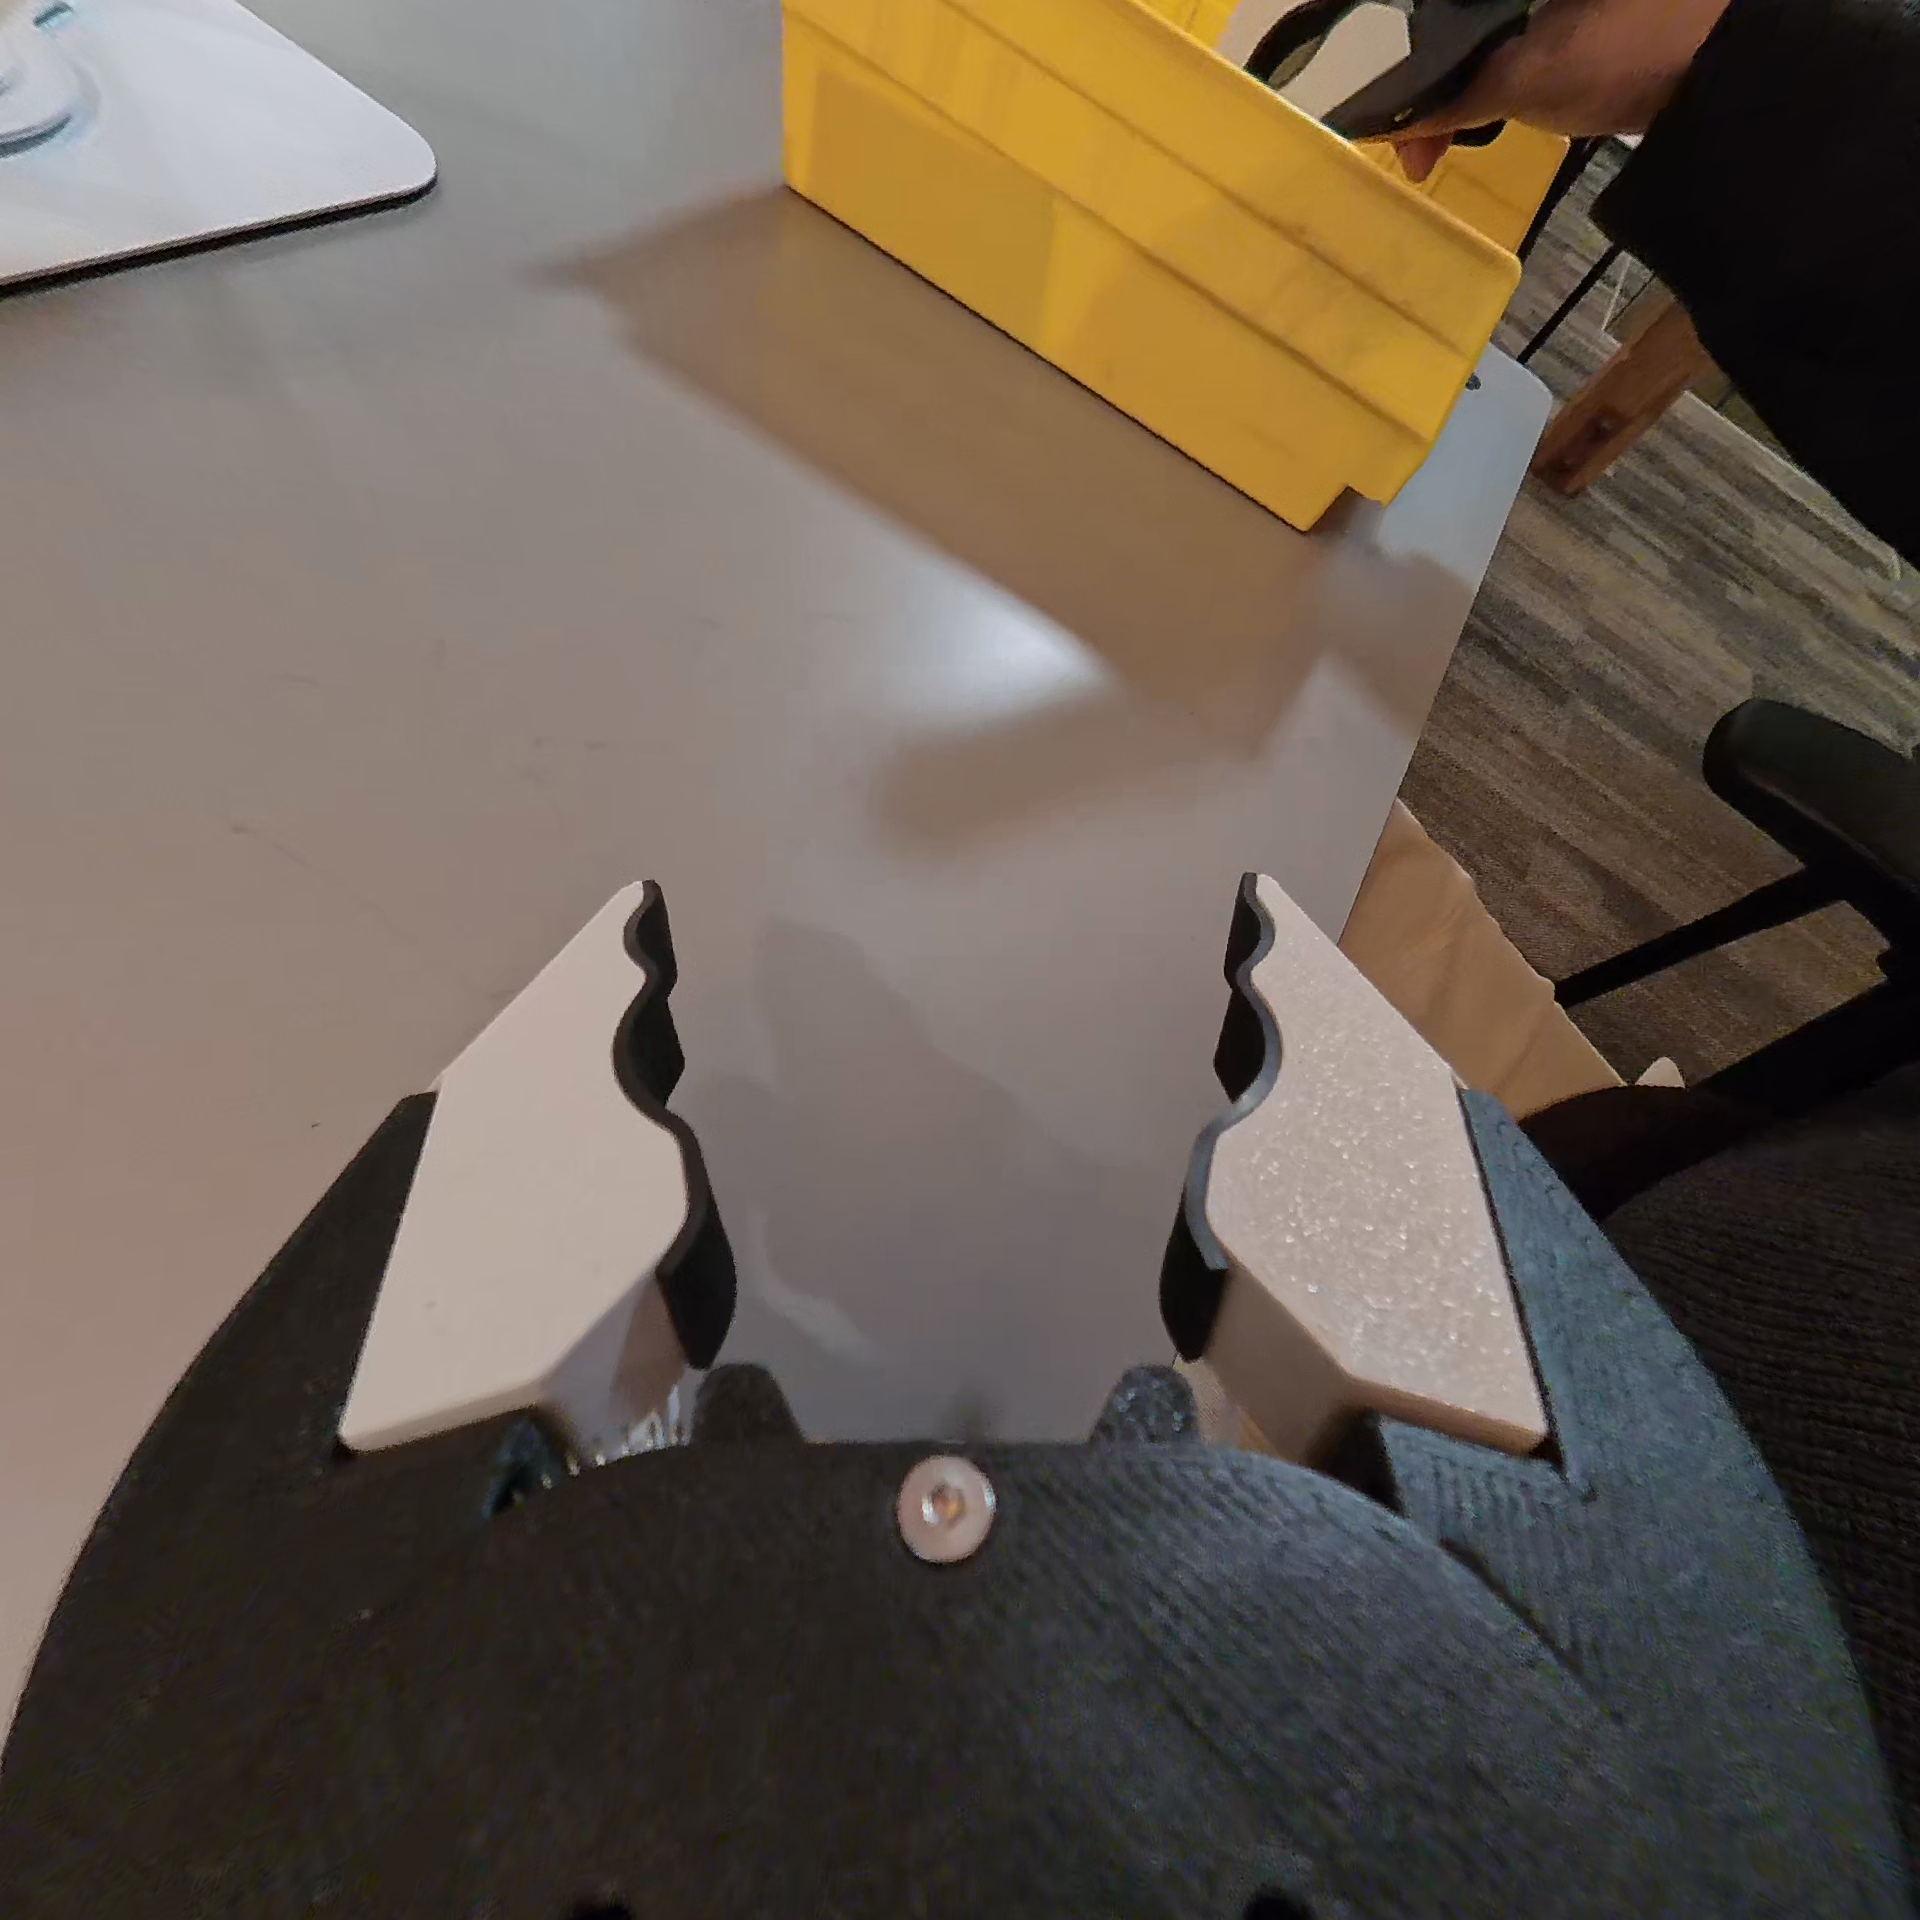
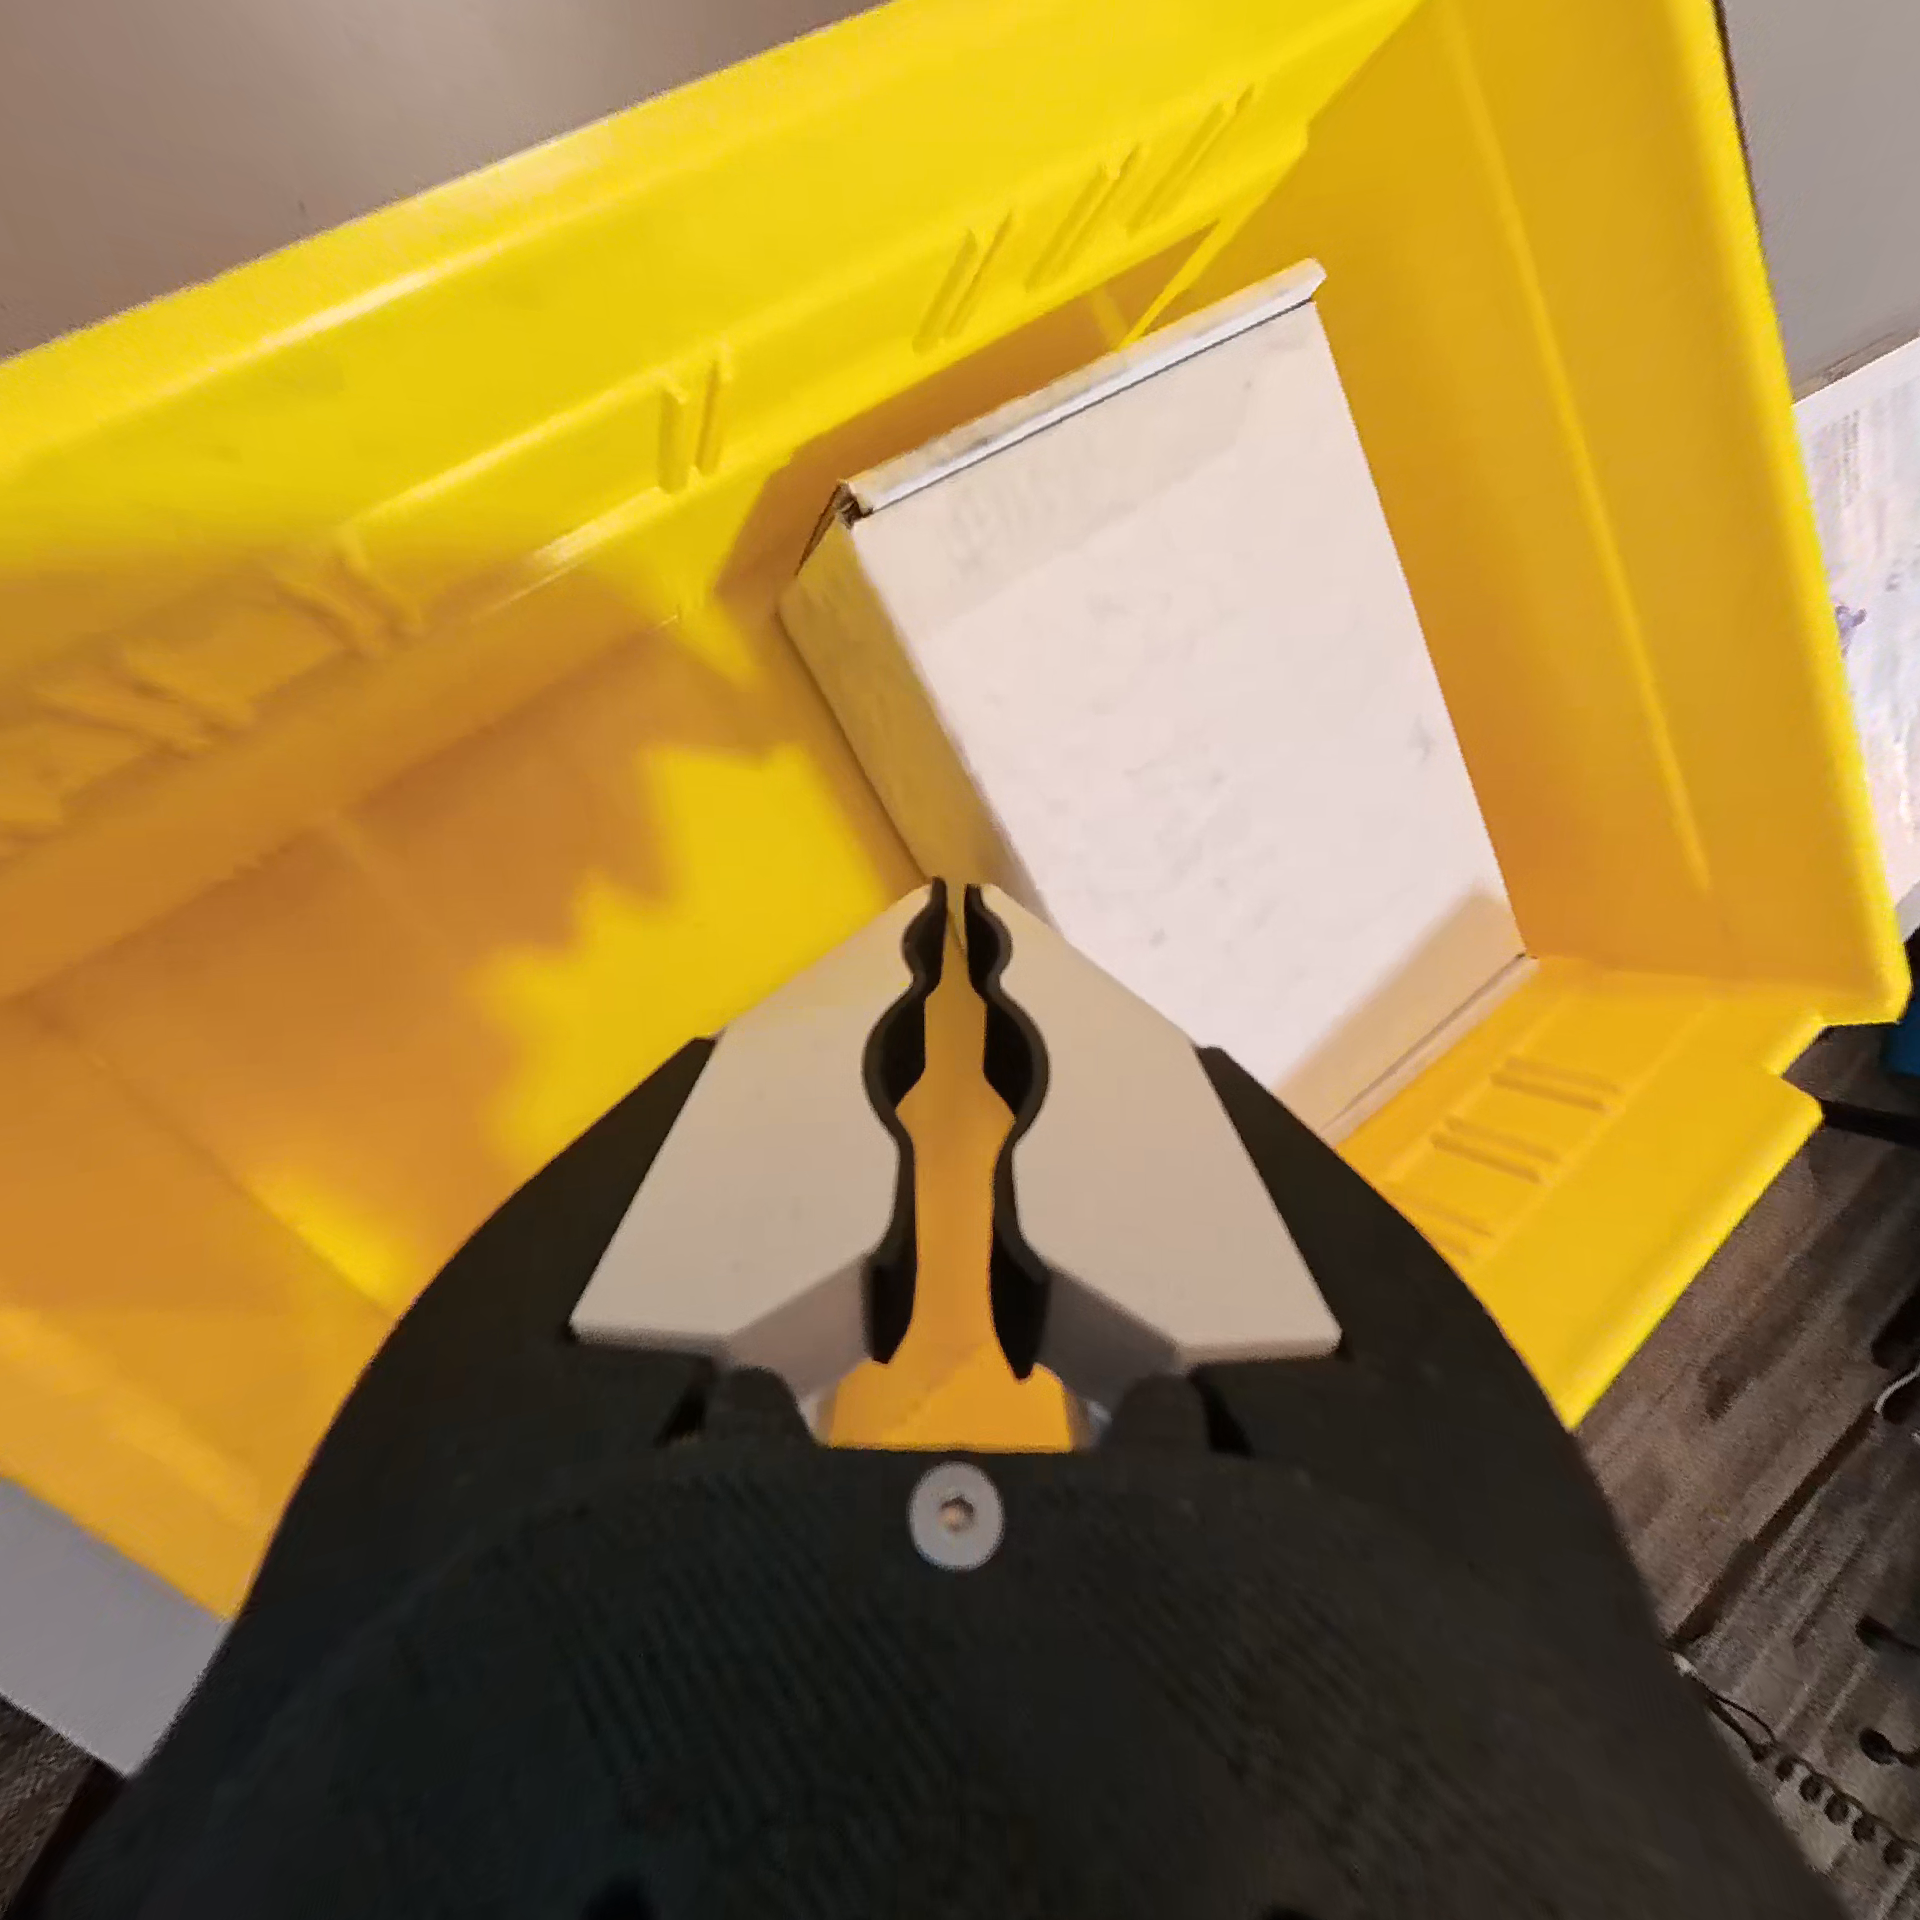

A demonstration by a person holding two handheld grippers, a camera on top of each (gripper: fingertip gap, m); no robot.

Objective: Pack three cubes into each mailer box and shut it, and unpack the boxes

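A white mailer box, lid shut, lies inside a yellow bin against its right wall. My right gripper reaches down into the bin, jaws almost together, with the tips pinched on the near left edge of the box. My left gripper is open and empty, low over the bare grey table. In the left wrist view the yellow bin stands at the far right of the table, with the right gripper and a hand above it. No cubes are in view.
A white rounded stand base sits at the far left of the table. The table's right edge runs close to the left gripper, with a cardboard box and a black chair on the floor beyond. Papers lie right of the bin. The grippers' ends are close to 40 cm from one another. The white rounded stand base lies around 30 cm away from my left fingertips.
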